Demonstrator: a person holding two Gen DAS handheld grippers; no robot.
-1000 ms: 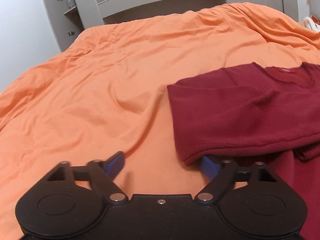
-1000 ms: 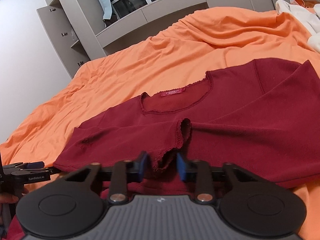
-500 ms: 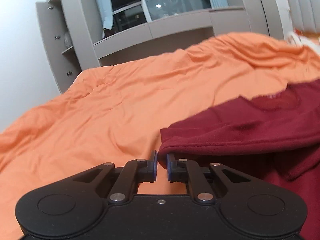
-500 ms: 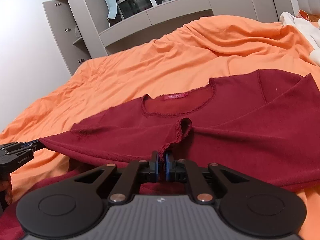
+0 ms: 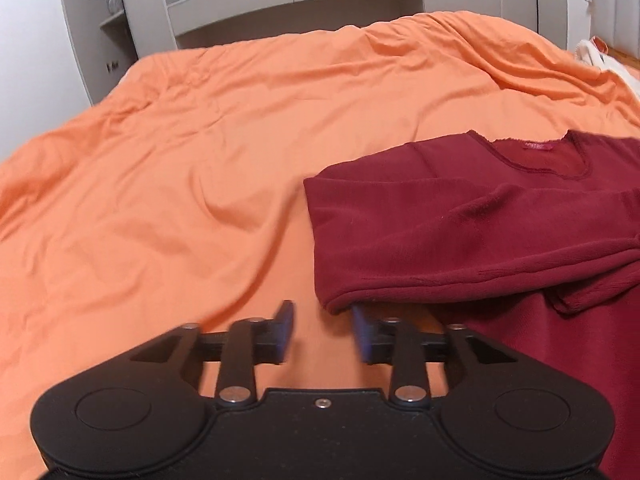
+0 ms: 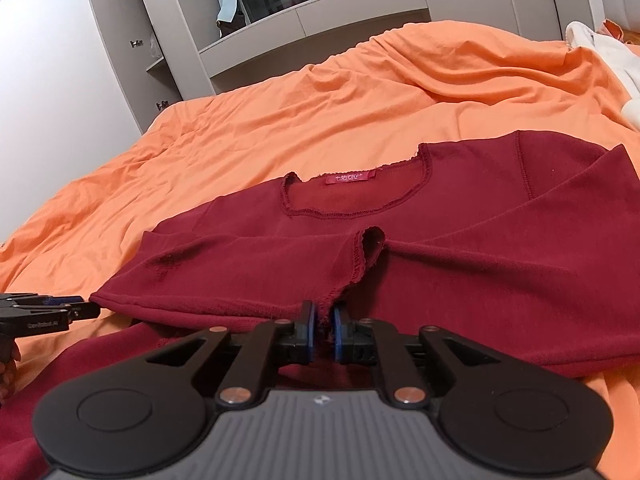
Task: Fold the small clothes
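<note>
A dark red long-sleeved top (image 6: 460,248) lies on the orange bed cover (image 6: 320,120), neckline and label away from me, its left sleeve folded across the chest. My right gripper (image 6: 323,334) is shut on the sleeve's cuff edge near the top's middle. My left gripper (image 5: 322,330) is open and empty, its blue pads either side of the folded left corner of the top (image 5: 460,240), which rests on the bed. The left gripper also shows in the right wrist view (image 6: 86,311), just left of that corner.
The orange cover (image 5: 180,180) is wrinkled and spreads far left and back. Grey cabinets and shelves (image 6: 168,40) stand behind the bed. White cloth (image 6: 600,52) lies at the far right edge.
My left gripper had closed on the folded corner and lifted it; now it has opened and the corner lies on the bed. The right gripper closed on the cuff and stays closed.
</note>
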